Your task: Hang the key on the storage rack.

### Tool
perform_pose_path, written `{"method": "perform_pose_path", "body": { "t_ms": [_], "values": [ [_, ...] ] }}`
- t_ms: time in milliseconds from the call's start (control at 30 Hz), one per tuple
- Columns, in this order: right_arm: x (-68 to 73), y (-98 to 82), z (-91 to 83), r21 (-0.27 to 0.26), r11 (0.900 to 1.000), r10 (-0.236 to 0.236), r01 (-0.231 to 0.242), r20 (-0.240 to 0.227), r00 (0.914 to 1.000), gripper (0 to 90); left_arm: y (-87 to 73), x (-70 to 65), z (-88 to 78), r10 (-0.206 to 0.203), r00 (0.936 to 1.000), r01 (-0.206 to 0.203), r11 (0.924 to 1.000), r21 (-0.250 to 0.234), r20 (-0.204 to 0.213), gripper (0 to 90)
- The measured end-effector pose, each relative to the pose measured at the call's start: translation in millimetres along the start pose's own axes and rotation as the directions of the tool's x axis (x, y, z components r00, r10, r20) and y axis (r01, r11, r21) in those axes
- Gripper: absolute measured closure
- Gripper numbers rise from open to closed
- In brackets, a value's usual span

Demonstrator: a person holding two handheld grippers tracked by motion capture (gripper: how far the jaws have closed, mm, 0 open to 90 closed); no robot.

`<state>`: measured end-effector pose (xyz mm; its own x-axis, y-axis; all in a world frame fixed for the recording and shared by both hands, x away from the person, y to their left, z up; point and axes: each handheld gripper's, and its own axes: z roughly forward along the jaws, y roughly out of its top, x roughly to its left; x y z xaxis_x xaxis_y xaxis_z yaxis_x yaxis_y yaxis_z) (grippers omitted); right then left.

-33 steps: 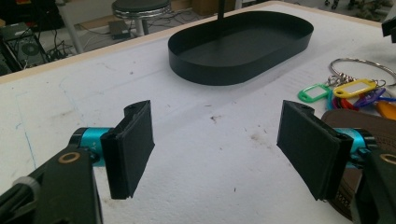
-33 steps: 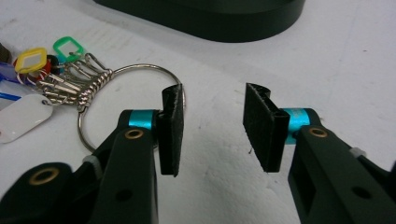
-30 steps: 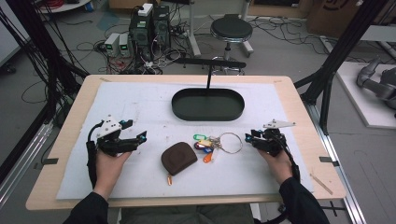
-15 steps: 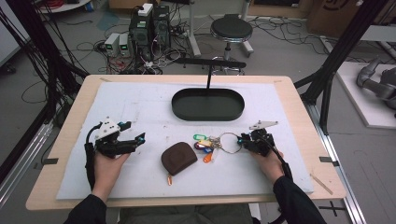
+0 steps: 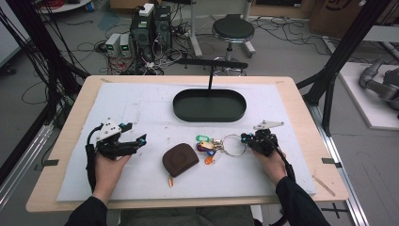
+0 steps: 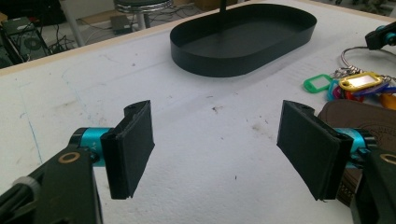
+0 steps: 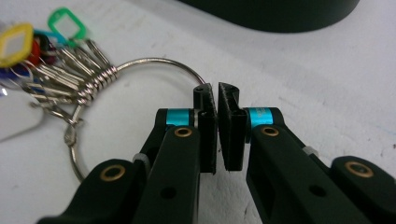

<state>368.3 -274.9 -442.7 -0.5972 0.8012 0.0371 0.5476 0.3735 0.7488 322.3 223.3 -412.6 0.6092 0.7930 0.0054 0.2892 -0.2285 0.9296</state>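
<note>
My right gripper [image 7: 218,100] has just been closing & is now clamped on the key ring [image 7: 154,63], keys fanned out to its left, near the pouch [image 5: 179,159]. Left gripper [image 6: 215,149] jaws wide apart w/ bare mat between, ring well off to its right.

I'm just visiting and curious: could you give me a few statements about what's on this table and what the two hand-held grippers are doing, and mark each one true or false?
1. The right gripper is shut on the key ring. True.
2. The left gripper holds the brown pouch. False: its jaws stand wide open with nothing between them.
3. The black oval tray has the keys inside it. False: the tray is empty; the keys lie on the white mat in front of it.
4. The brown pouch lies between the two grippers. True.
5. The coloured key tags hang on the same ring. True.
</note>
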Motion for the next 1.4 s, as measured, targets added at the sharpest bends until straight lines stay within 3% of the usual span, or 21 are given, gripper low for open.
{"method": "perform_pose_path", "body": {
  "t_ms": [33, 267, 433, 533, 633, 733, 933, 1133, 1400],
  "values": [
    [-1.2, 2.0, -4.8, -0.040, 0.999, 0.019, -0.019, -0.017, 0.9997, 87.7, -0.1, 0.3, -0.2, -0.001, 1.0000, 0.001, 1.0000, 0.000, 0.001, 27.0],
    [2.7, 9.1, -19.2, -0.160, 0.985, 0.046, -0.061, -0.096, 0.9943, 87.6, 0.1, -0.1, -0.1, 0.000, 1.0000, 0.000, 1.0000, -0.002, -0.001, 26.9],
    [9.7, 12.4, -23.0, -0.201, 0.975, 0.061, -0.092, -0.156, 0.9859, 87.4, 0.2, -0.9, 0.2, 0.000, 1.0000, 0.000, 1.0000, -0.004, 0.001, 26.9],
    [12.9, 13.2, -22.0, -0.193, 0.975, 0.071, -0.109, -0.194, 0.9784, 85.7, 0.3, -1.1, 0.2, 0.001, 1.0000, -0.001, 1.0000, -0.004, 0.001, 26.9],
    [17.8, 13.6, -19.2, -0.162, 0.982, 0.064, -0.097, -0.199, 0.9778, 85.5, 0.3, -0.9, 0.2, 0.001, 1.0000, -0.001, 1.0000, -0.005, 0.003, 26.9],
    [18.6, 14.6, -19.2, -0.156, 0.984, 0.053, -0.084, -0.196, 0.9793, 86.6, -0.1, -0.6, 0.8, -0.002, 0.9999, 0.002, 1.0000, -0.006, 0.011, 26.9],
    [16.1, 15.4, -21.0, -0.135, 0.987, 0.060, -0.091, -0.217, 0.9744, 87.2, 0.6, -1.7, 2.0, 0.004, 0.9997, -0.004, 1.0000, -0.009, 0.024, 26.9],
    [23.2, 23.0, -26.6, -0.168, 0.985, 0.008, -0.046, -0.220, 0.9754, 88.0, 1.2, -2.0, 2.1, 0.005, 0.9995, -0.005, 0.9999, -0.010, 0.033, 26.9],
    [24.5, 29.8, -33.3, -0.201, 0.979, -0.011, -0.034, -0.218, 0.9759, 88.0, 2.1, -3.1, 2.3, 0.000, 0.9991, 0.001, 0.9999, -0.015, 0.042, 26.9]
  ]
}}
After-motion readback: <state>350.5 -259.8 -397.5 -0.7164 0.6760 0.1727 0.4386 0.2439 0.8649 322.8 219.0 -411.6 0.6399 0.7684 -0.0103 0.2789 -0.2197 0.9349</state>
